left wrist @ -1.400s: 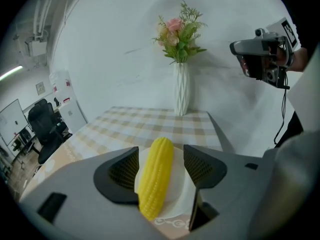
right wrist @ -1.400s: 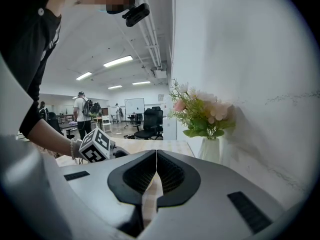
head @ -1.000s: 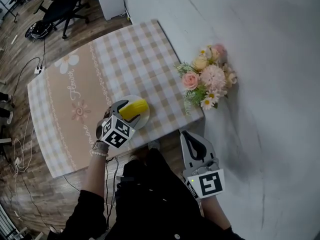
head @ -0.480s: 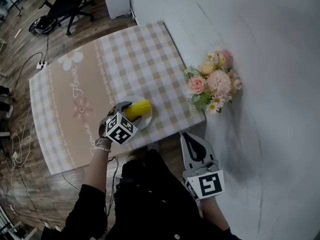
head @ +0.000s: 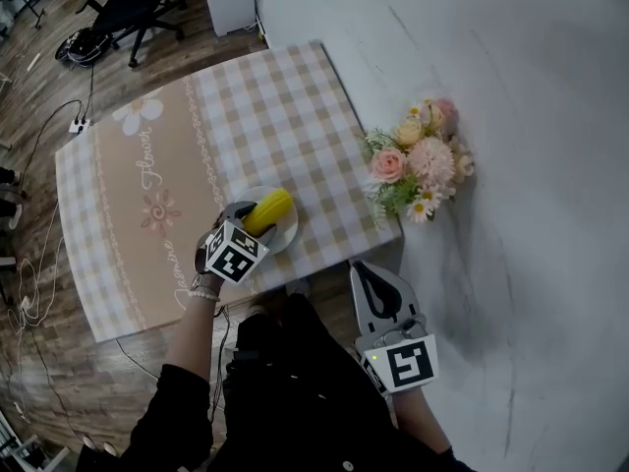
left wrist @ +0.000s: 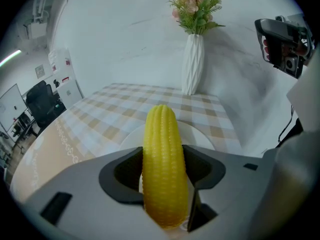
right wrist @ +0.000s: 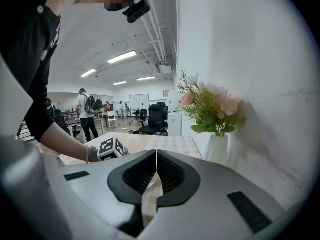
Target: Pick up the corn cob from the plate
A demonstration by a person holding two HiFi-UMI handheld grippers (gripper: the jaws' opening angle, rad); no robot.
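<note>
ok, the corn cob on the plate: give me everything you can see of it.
The corn cob is bright yellow, with neat rows of kernels, glossy like plastic, tapering to a rounded tip; no husk shows. It lies over the white plate, tip pointing away from the left tool, whose jaws have just been closing and now meet its near half on both sides. Whether it has left the plate I cannot tell.

Left gripper (left wrist: pixel 165 160), jaws just closing, seemingly clamps the corn cob (left wrist: pixel 161 131).
</note>
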